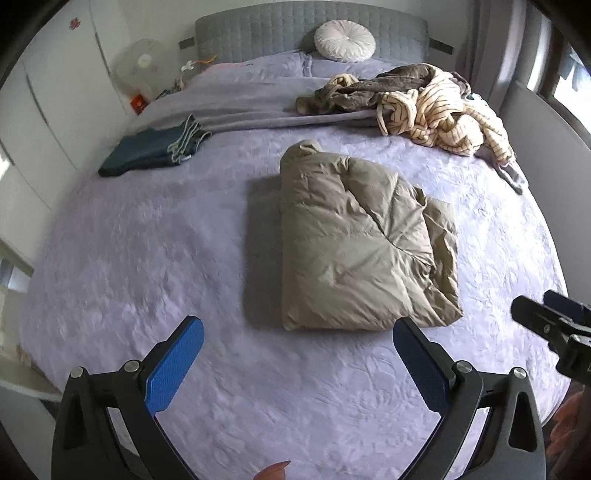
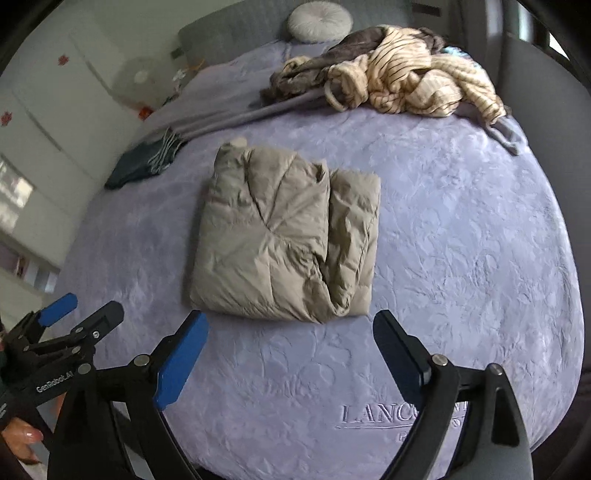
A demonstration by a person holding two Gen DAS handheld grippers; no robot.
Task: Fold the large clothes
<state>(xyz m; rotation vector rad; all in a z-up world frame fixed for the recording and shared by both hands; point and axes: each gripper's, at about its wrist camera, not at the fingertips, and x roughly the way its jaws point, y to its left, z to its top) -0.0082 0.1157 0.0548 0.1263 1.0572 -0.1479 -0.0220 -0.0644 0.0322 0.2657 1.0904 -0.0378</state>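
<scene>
bed (image 1: pixel 147 258), lavender cover, grey headboard end | folded beige jacket (image 1: pixel 354 243) mid-bed | unfolded clothes heap (image 1: pixel 424 107) far right corner | embossed lettering (image 2: pixel 402 413) near edge, right view only | left hand-held gripper (image 1: pixel 299 362), right hand-held gripper (image 2: pixel 291 354): agape, empty

A puffy beige quilted jacket (image 1: pixel 354 243) is lying folded on the lavender embossed bedspread (image 1: pixel 147 258). Near the bed's left edge a folded dark teal garment (image 1: pixel 147 151) is showing pale trim. Toward the far right corner a heap of cream knitwear with thin dark stripes (image 1: pixel 443 110) is tangling with grey-brown fabric. A white round cushion (image 1: pixel 344 40) is leaning against the grey tufted headboard (image 1: pixel 258 33). Blue pads (image 1: pixel 173 369) are lining the black grippers.
</scene>
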